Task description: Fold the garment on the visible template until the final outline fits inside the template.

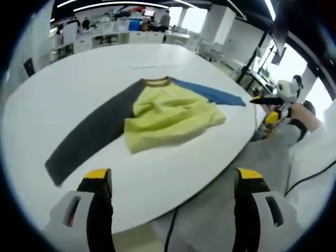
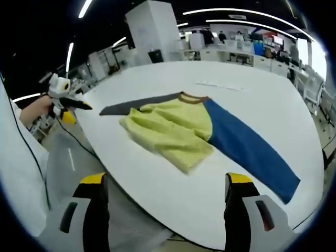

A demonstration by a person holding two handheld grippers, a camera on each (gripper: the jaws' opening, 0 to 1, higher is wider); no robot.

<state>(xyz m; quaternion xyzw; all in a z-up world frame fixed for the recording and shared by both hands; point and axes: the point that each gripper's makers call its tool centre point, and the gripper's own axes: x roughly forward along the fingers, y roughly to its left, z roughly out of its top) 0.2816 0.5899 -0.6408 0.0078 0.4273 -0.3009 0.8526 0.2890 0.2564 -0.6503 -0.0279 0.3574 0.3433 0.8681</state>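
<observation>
In the left gripper view, my left claw (image 1: 173, 210) is hanging wide open, grasping nothing. The shirt (image 1: 168, 116) is lying on the white table (image 1: 63, 100), its yellow body bunched up, grey sleeve (image 1: 89, 139) sticking out.

In the right gripper view, my right claw (image 2: 168, 210) is released too. The blue sleeve (image 2: 247, 147) is lying flat. I think most folding is left.

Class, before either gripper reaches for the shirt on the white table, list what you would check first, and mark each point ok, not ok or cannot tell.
1. Left gripper open and empty: ok, its fingers stand wide apart.
2. Right gripper open and empty: ok.
3. Whole shirt on the white table: ok, though the blue sleeve ends near the table edge.
4. Sleeves spread out: ok, the grey sleeve and the blue one lie straight to either side.
5. Yellow body flat: not ok, it lies bunched and wrinkled.
6. Template outline: cannot tell, no clear marking shows under the shirt.
</observation>
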